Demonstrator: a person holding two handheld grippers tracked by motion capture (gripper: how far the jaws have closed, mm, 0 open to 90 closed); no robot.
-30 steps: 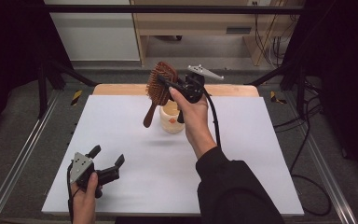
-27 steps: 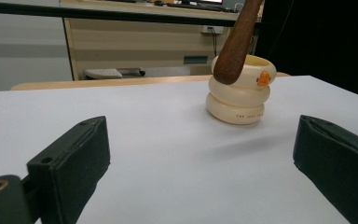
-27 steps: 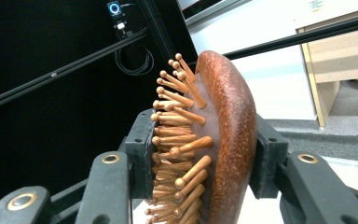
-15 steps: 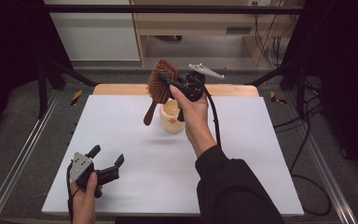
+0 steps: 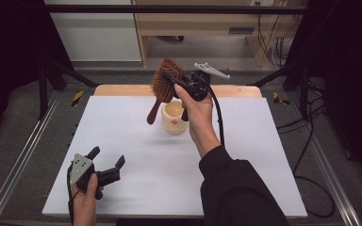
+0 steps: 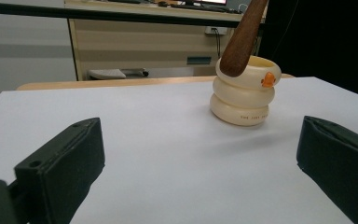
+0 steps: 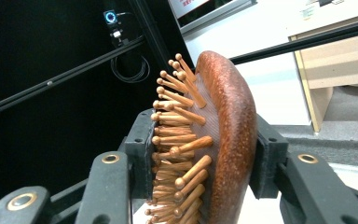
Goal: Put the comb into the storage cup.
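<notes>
Above the cream cup (image 5: pixel 175 117), which stands toward the far middle of the white table (image 5: pixel 122 127), the right gripper (image 5: pixel 179 84) holds a wooden hairbrush (image 5: pixel 162 84) by its head, jaws closed on it, one against the bristle side and one against the smooth back. Compared with a second ago, almost nothing has moved: the brush hangs at the same tilt, handle end pointing down, level with the cup's rim and slightly to its left. It is judged that the brush is being aimed handle-first into the cup, with the lowering not yet begun. The cup's inside looks empty. Well nearer than the cup, at the table's near left, the left gripper (image 5: pixel 107 165) rests with jaws spread wide, holding nothing.
</notes>
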